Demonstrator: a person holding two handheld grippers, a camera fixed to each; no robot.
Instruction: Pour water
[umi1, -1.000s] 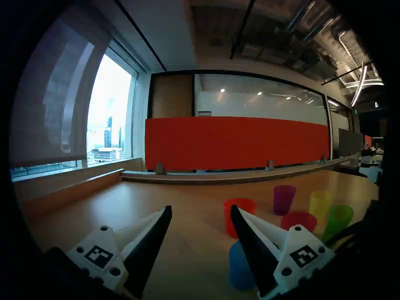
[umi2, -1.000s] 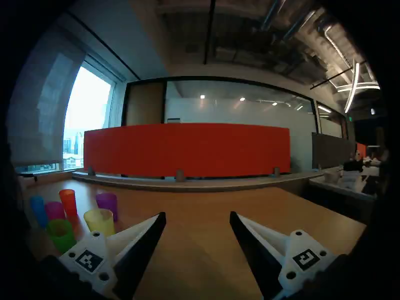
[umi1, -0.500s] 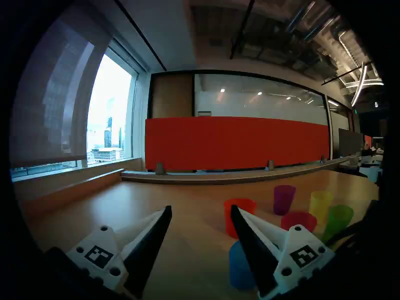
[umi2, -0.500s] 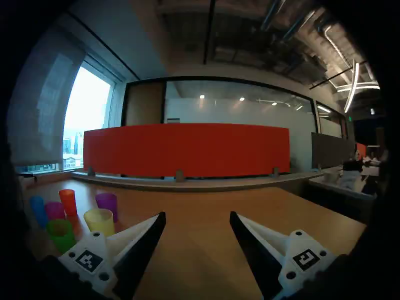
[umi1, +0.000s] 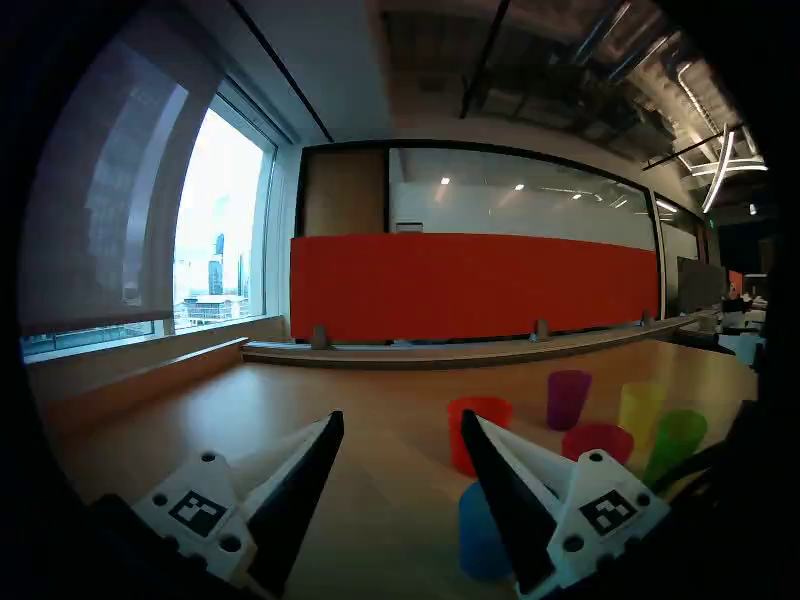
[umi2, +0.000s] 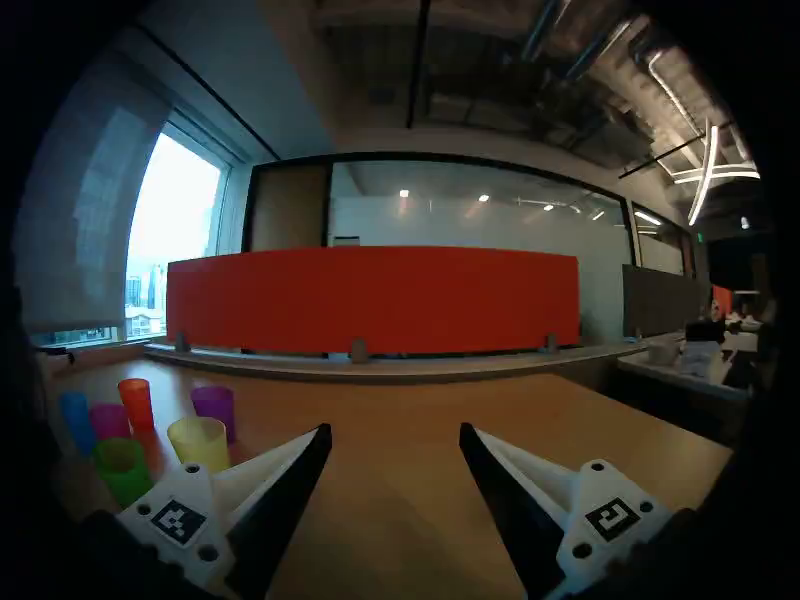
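While both grippers point out across the wooden table (umi1: 370, 395), the holdings stand thus: left gripper (umi1: 401, 418), lower centre of the left gripper view, jaws spread wide with nothing between them; right gripper (umi2: 395, 430), lower centre of the right gripper view, jaws likewise spread and grasping nothing. Six plastic cups stand upright in a cluster on the table, at the lower right of the left gripper view: orange cup (umi1: 478, 425), just behind that gripper's right fingertip; blue cup (umi1: 480, 535), nearest and partly hidden by the same finger; pink cup (umi1: 597, 440); purple cup (umi1: 568, 398), farthest back; yellow cup (umi1: 640, 408); green cup (umi1: 678, 440), toward the right edge. The same cluster sits at the lower left of the right gripper view — well apart from that gripper's opening. Contents of the cups cannot be told. Background: red partition (umi1: 470, 285) across mid-frame, window (umi1: 215, 240) at left.
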